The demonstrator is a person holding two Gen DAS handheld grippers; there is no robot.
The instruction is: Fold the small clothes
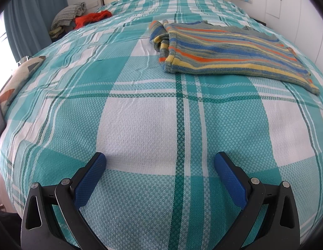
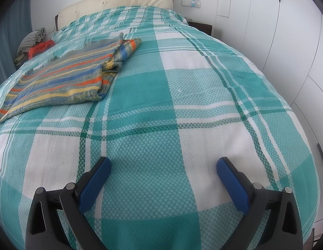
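Note:
A small striped knit sweater (image 1: 230,50), in blue, orange, yellow and grey, lies flat on the teal and white plaid bedspread (image 1: 140,125). One sleeve is bunched at its left edge. In the right wrist view the sweater (image 2: 61,77) lies at the far left. My left gripper (image 1: 160,159) is open and empty, low over the bedspread, well short of the sweater and left of it. My right gripper (image 2: 163,164) is open and empty, over bare bedspread (image 2: 182,114) to the right of the sweater.
A red garment (image 1: 91,18) and a grey checked cloth (image 1: 67,14) lie at the far left head of the bed. A patterned cushion (image 1: 19,77) sits at the left bed edge. A cream headboard (image 2: 115,2), nightstand (image 2: 200,26) and white wardrobe doors (image 2: 286,41) stand beyond.

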